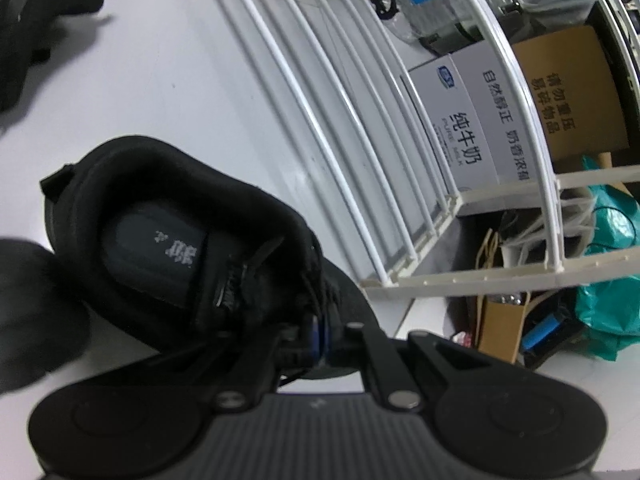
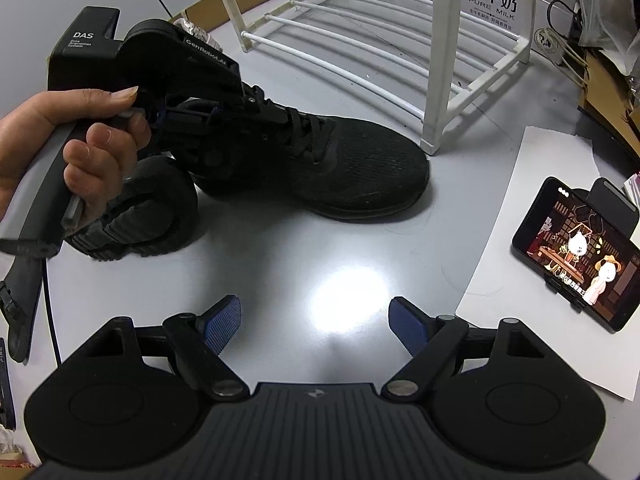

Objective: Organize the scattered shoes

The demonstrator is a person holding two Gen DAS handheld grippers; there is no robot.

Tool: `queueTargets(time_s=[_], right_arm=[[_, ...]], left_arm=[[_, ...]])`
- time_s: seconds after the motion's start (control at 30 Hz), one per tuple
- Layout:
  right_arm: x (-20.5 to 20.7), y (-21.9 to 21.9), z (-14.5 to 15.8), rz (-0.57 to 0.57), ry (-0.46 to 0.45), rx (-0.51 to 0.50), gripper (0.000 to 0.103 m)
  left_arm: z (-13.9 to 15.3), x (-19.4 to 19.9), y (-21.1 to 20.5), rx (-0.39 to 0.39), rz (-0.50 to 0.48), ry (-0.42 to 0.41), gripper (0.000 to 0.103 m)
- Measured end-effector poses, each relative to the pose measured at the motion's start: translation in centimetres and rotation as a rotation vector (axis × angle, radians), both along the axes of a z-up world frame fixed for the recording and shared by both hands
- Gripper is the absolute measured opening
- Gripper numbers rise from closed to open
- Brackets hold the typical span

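Observation:
A black sneaker (image 2: 352, 168) stands on the grey table with its toe toward the white shoe rack (image 2: 384, 56). My left gripper (image 1: 318, 340) is shut on the black sneaker (image 1: 172, 232) at its tongue and laces; in the right wrist view the left gripper (image 2: 224, 108) reaches into the shoe's opening from the left. A second black shoe (image 2: 148, 216) lies on its side just left of the sneaker's heel. My right gripper (image 2: 316, 324) is open and empty, low over the table in front of the sneaker.
The white slatted rack (image 1: 340, 120) stands just beyond the sneaker. A milk carton box (image 1: 468, 120), a cardboard box (image 1: 576, 92) and bags lie behind it. A phone on a stand (image 2: 576, 252) plays video on white paper (image 2: 520, 208) at the right. Another dark shoe (image 1: 36, 8) sits far left.

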State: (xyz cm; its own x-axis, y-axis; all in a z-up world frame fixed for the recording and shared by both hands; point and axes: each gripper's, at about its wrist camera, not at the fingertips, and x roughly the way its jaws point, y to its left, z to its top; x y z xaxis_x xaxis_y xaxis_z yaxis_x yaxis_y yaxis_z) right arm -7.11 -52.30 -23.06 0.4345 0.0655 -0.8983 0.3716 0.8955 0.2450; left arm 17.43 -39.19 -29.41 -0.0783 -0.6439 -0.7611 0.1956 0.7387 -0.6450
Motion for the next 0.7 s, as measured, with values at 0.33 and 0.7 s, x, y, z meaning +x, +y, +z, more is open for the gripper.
queueTargets(time_s=[0.33,0.7], right_arm=[[-0.3,-0.3,-0.4,-0.002,0.016,-0.018,0.085],[-0.9,-0.8,-1.2,-0.005,0.035,-0.017,0.085]], left_arm=[[-0.4,-2.6,-1.8,0.008,-0.035,0.003,0.003],[0.5,-3.3,-1.7,0.03,-0.125,-0.023,0.022]])
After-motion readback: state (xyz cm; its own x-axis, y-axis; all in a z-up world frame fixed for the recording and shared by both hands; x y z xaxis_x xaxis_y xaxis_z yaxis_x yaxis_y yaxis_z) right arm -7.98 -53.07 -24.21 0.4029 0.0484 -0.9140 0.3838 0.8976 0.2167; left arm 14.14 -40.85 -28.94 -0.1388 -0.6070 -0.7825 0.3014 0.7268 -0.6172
